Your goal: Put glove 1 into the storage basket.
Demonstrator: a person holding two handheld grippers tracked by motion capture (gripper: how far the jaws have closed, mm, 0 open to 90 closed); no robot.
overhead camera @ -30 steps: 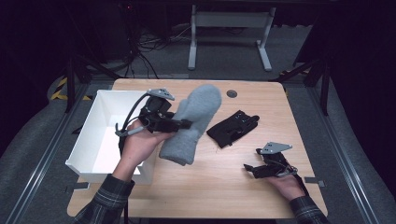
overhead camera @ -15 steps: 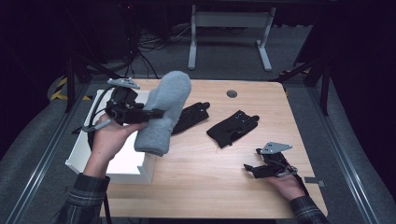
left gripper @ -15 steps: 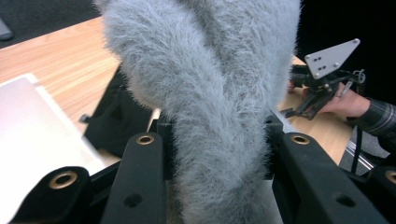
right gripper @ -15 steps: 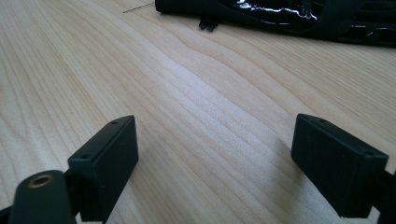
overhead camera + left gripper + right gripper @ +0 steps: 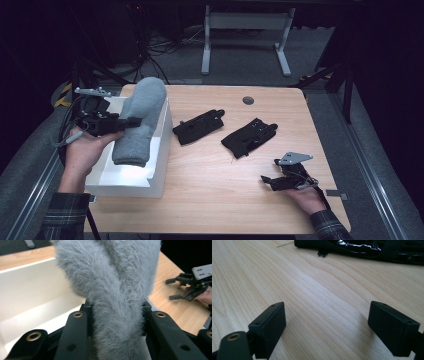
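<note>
the left gripper [image 5: 131,121] is clenched on a fuzzy grey mitten [image 5: 141,120], held in the air over the white bin [image 5: 159,150] at the table's left edge. the right gripper [image 5: 267,182] rests low on the wooden table [image 5: 210,170] with its jaws spread wide and nothing between them. two black gloves [image 5: 198,126] [image 5: 248,137] lie mid-table. no writing or brand can be read.

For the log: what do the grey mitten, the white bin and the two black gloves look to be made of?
Grey mitten: fuzzy fleece or brushed knit; fine fibres stand off it, matte. White bin: probably smooth plastic, with plain walls and a soft sheen, though painted board is possible. Two black gloves: dark synthetic fabric, seemingly with glossy patches, as the right gripper view shows bright glints.
</note>
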